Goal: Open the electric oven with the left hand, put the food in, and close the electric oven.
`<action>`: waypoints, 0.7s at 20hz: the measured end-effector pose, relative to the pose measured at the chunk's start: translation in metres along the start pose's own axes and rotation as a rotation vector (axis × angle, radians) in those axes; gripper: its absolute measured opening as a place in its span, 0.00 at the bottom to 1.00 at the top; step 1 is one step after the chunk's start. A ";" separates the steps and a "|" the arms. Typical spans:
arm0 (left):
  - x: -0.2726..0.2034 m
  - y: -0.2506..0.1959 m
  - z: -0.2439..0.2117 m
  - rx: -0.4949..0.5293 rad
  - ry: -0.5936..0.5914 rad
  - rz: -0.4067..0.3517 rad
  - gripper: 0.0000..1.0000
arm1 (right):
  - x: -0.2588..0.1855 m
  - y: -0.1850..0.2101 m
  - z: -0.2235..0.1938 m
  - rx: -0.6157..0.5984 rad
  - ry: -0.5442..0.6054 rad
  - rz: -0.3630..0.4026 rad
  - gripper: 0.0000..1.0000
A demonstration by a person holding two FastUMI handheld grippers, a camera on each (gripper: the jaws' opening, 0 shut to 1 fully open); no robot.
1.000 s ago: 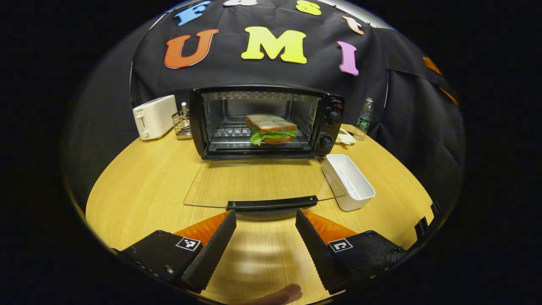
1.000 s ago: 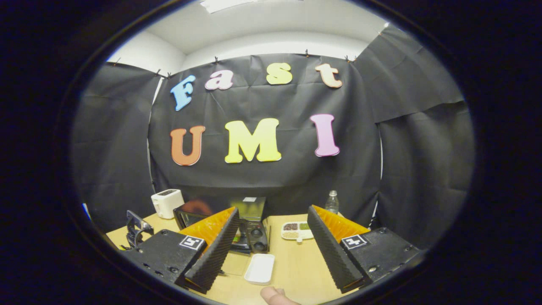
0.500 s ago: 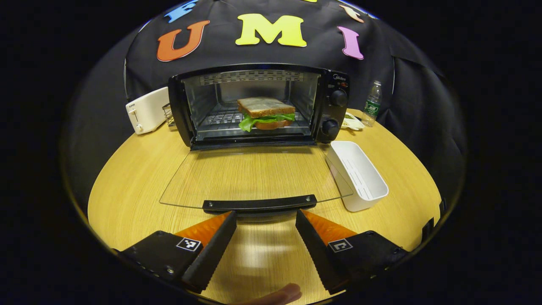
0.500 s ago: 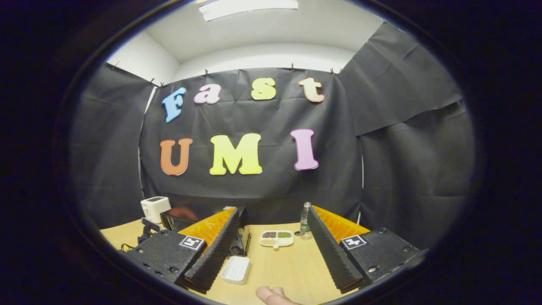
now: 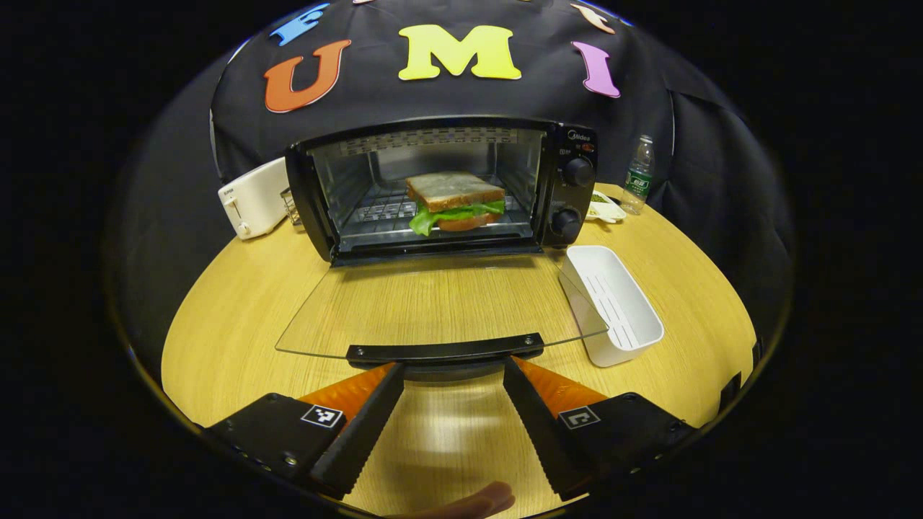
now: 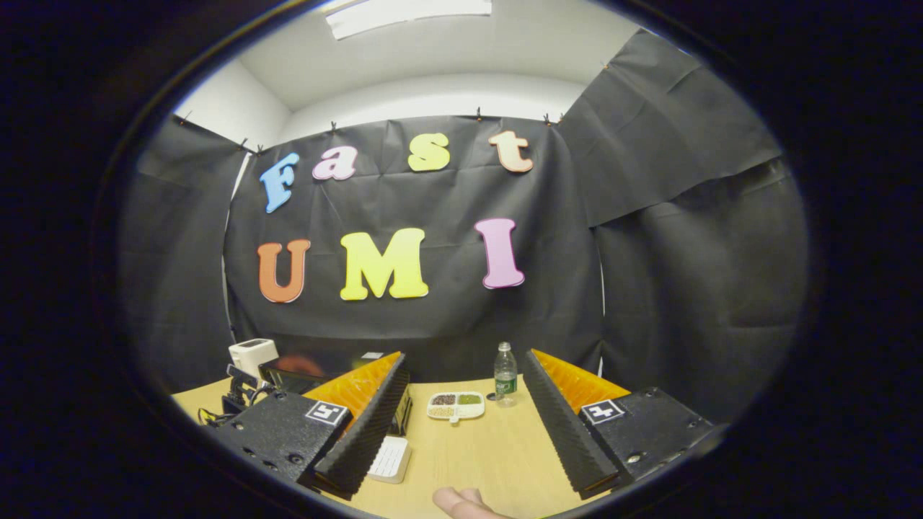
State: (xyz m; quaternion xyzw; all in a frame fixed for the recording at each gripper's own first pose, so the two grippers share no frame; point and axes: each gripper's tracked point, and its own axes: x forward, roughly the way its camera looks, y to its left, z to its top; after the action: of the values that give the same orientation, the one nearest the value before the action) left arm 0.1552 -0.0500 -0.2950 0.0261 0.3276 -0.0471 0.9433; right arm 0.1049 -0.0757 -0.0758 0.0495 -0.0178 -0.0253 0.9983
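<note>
In the left gripper view the black electric oven stands at the back of the round wooden table. Its glass door lies folded down flat, with the dark handle at the near edge. A sandwich with green lettuce rests on the rack inside. My left gripper is open, fingertips just short of the handle and apart from it. My right gripper is open and empty, raised and facing the booth wall; part of the oven shows behind its left finger.
A white rectangular tray sits right of the door. A white toaster and a wire rack stand left of the oven. A water bottle and a divided snack dish are at the back right. A fingertip shows at the bottom.
The left gripper has moved closer to the oven door handle, then held nearly still. The right gripper has swung rightward and upward, so the oven slid left in its view.
</note>
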 end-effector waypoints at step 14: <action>-0.022 0.013 0.080 0.016 -0.187 0.039 0.96 | 0.000 -0.018 -0.006 0.003 0.022 -0.017 1.00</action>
State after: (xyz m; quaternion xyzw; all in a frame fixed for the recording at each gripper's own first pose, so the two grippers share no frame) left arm 0.1889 -0.0414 -0.2182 0.0353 0.2372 -0.0336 0.9702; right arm 0.1044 -0.0933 -0.0841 0.0514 -0.0063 -0.0334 0.9981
